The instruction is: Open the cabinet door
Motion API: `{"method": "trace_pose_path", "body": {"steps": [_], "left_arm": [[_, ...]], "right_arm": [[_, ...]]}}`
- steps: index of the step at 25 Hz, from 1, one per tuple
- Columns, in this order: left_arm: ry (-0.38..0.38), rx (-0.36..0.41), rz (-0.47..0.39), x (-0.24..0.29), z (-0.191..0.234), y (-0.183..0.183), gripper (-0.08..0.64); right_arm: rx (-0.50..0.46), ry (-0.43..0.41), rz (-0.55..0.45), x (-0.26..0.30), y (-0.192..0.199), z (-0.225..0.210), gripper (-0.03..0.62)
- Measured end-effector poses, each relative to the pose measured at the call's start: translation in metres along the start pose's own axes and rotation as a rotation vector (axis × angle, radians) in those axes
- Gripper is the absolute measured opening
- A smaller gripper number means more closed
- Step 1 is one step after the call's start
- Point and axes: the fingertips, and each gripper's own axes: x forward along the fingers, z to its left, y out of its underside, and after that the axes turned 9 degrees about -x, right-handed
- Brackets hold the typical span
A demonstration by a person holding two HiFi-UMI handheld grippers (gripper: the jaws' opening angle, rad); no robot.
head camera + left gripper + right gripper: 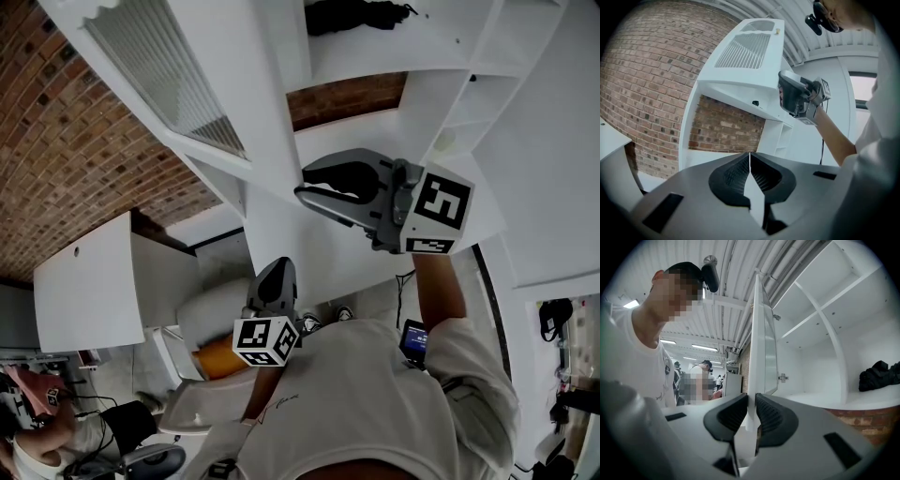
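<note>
One black bundle (880, 375) lies on a shelf (820, 398) beyond the cabinet door (757, 357).

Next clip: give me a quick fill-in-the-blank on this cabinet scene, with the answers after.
1. The right gripper is shut on the edge of the cabinet door, which stands ____.
2. The left gripper, jaws together, holds ____.
3. The bundle on the cabinet shelf is ____ in colour.
Missing words: open; nothing; black.
</note>
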Motion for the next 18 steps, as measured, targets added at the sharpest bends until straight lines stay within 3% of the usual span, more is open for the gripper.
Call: {"method": "trace_pose_path", "body": {"steps": [6,18], "left_arm": [[-0.007,-0.002,-0.01,-0.005,0.003,-0.003,0.018],[-0.03,-0.013,-0.023,-0.016,0.007,-0.001,0.017]], "right_arm": [[-0.003,-0.073,-0.028,0.011,-0.006,0.02,0.067],[-0.018,-0.121,-0.052,0.023,-0.01,0.037,0.071]]}}
